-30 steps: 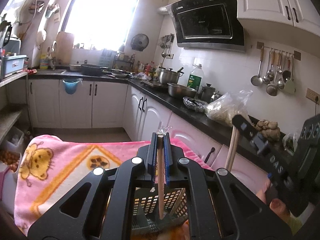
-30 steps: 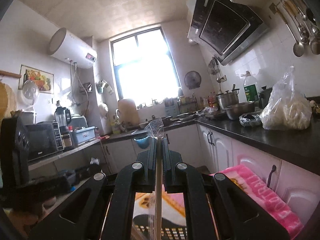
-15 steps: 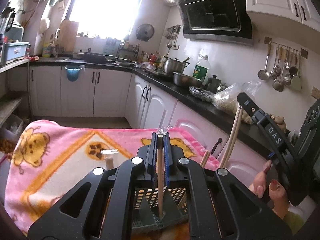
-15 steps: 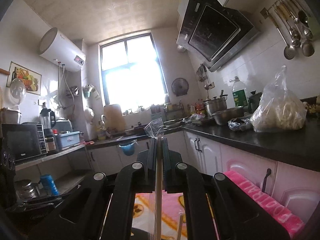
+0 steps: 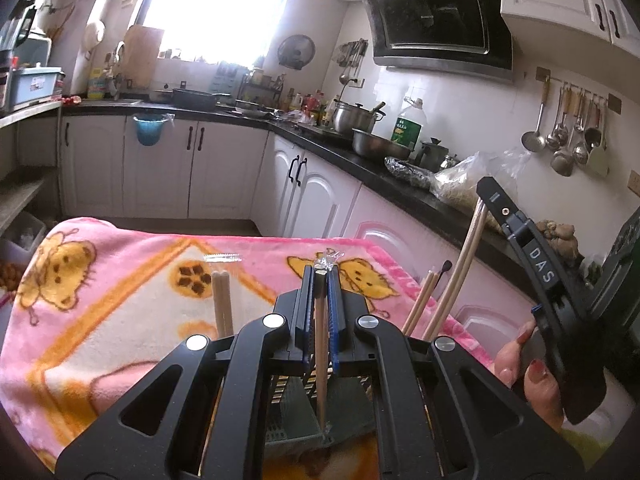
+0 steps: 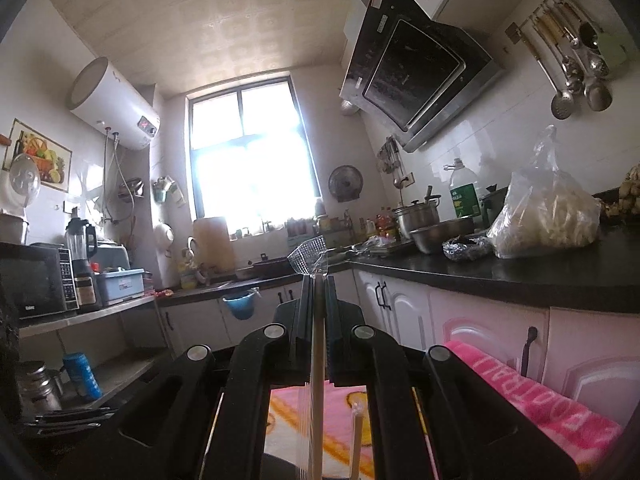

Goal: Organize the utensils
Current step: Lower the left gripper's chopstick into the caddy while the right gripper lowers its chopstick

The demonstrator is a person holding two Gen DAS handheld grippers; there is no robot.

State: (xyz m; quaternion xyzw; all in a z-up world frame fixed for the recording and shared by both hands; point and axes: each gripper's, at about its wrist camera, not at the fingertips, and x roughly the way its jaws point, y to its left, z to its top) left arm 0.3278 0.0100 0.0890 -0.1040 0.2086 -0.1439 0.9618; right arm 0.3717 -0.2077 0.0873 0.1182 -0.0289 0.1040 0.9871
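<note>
My left gripper (image 5: 319, 276) is shut on a wooden chopstick (image 5: 320, 360) in a clear wrapper. The stick points down into a grey-green slotted utensil basket (image 5: 288, 412) below the jaws. Other chopsticks (image 5: 221, 304) stand upright in the basket, some at its right side (image 5: 420, 300). On the right, a hand (image 5: 532, 384) holds my right gripper (image 5: 486, 192), which grips a long chopstick (image 5: 460, 272) slanting down toward the basket. In the right wrist view, the right gripper (image 6: 318, 280) is shut on that wrapped chopstick (image 6: 317, 400), next to another wrapped stick (image 6: 354, 440).
A pink cartoon blanket (image 5: 120, 300) covers the table under the basket. A black counter (image 5: 400, 184) with pots and a plastic bag (image 6: 548, 208) runs along the right over white cabinets. Shelves with a microwave (image 6: 36, 280) stand at the left.
Both grippers have sunk toward the basket with their chopsticks. More of the blanket and the chopsticks standing in the basket have come into the left wrist view.
</note>
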